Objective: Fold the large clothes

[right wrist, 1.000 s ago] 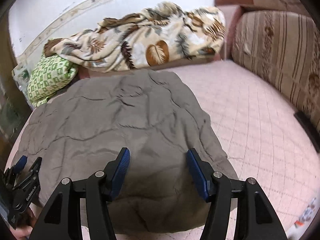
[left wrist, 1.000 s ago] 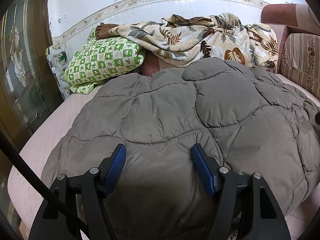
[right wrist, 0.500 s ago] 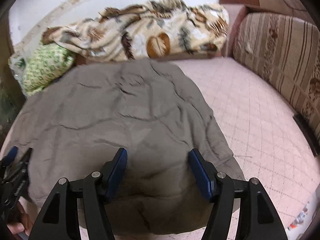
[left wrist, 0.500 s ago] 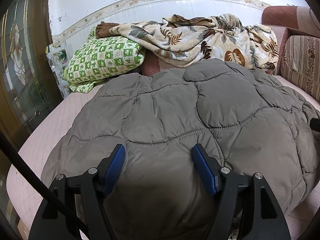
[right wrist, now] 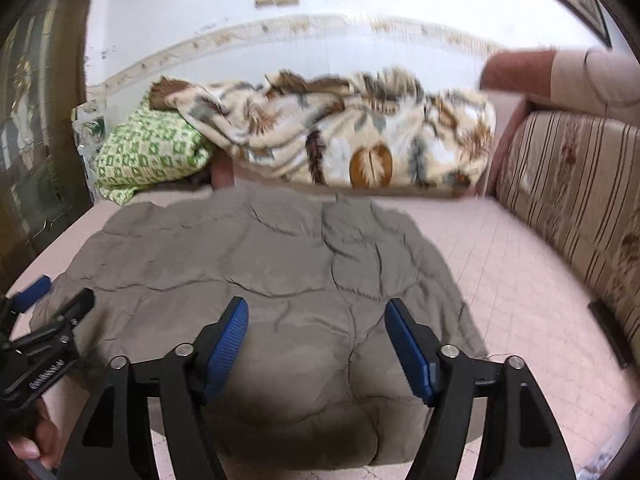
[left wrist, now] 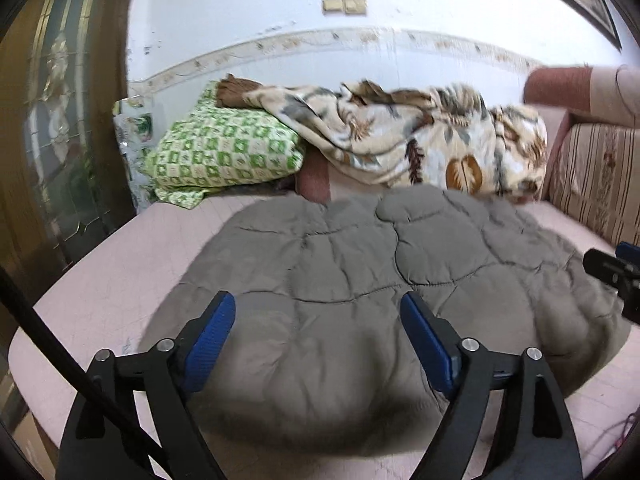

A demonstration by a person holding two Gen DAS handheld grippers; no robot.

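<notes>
While both grippers, left gripper point(left wrist: 316, 326) and right gripper point(right wrist: 316, 330), hover spread apart and empty, the grey quilted jacket point(left wrist: 360, 280) lies on the bed point(left wrist: 100, 288); next, likely grasping its six-o'clock edge.

We see bare pink bed point(right wrist: 520, 300) right of the gray quilted coat point(right wrist: 280, 264), open to pass. Beyond the coat, a leaf-print blanket point(right wrist: 340, 140) and green pillow point(left wrist: 224, 152) block; the striped cushion point(right wrist: 572, 184) walls the right side.

Ahead of me: jacket point(left wrist: 360, 280) flat on bed point(left wrist: 104, 292). Behind it, pillow point(left wrist: 224, 152) left, blanket point(left wrist: 420, 136) right. Sofa back point(right wrist: 572, 184) along right.
</notes>
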